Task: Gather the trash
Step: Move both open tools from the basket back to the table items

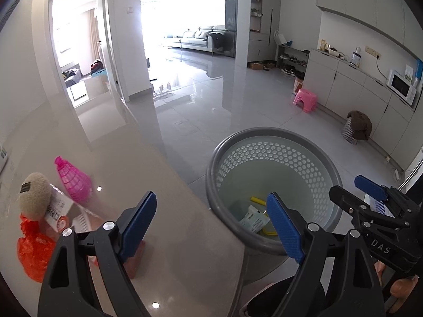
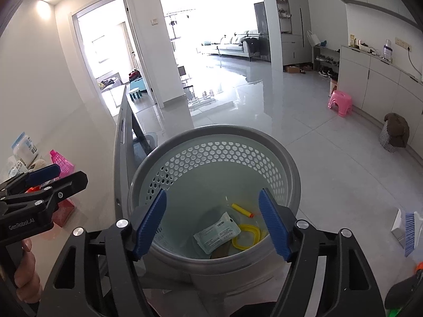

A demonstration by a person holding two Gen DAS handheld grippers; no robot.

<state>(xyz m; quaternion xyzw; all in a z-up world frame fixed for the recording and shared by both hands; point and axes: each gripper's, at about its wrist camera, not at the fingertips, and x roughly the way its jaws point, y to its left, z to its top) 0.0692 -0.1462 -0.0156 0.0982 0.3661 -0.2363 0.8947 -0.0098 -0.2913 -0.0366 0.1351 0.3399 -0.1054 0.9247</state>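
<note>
Both grippers up over the bin now. Right gripper (image 2: 212, 220) hangs directly above the round grey trash bin (image 2: 285, 158), blue ribbed pads (image 2: 272, 224) spread wide, nothing between them. Bin's inner basket is pale plastic w/ a honeycomb of hex perforations round the upper wall, smooth lower down. At the bottom: a flat crinkly white packet (image 2: 216, 231) w/ printed text, a yellow rubbery ring (image 2: 247, 233) beside it, and a small yellow tube (image 2: 241, 209) w/ an orange tip, all well below the right pads.

Left gripper (image 1: 212, 224) sits over the edge of the glossy beige table (image 1: 171, 198), jaws also wide apart, empty; its right pad overlaps the bin rim in view, left pad over the tabletop. Remaining trash lies on the table to the left gripper's left: a pink plastic mesh cone (image 1: 72, 182) on its side, a fuzzy off-white ball (image 1: 35, 195) w/ a dark tag, a flat label card (image 1: 56, 210) partly under it, and crumpled orange plastic bag (image 1: 33, 248) nearest the camera. None touches the pads.
</note>
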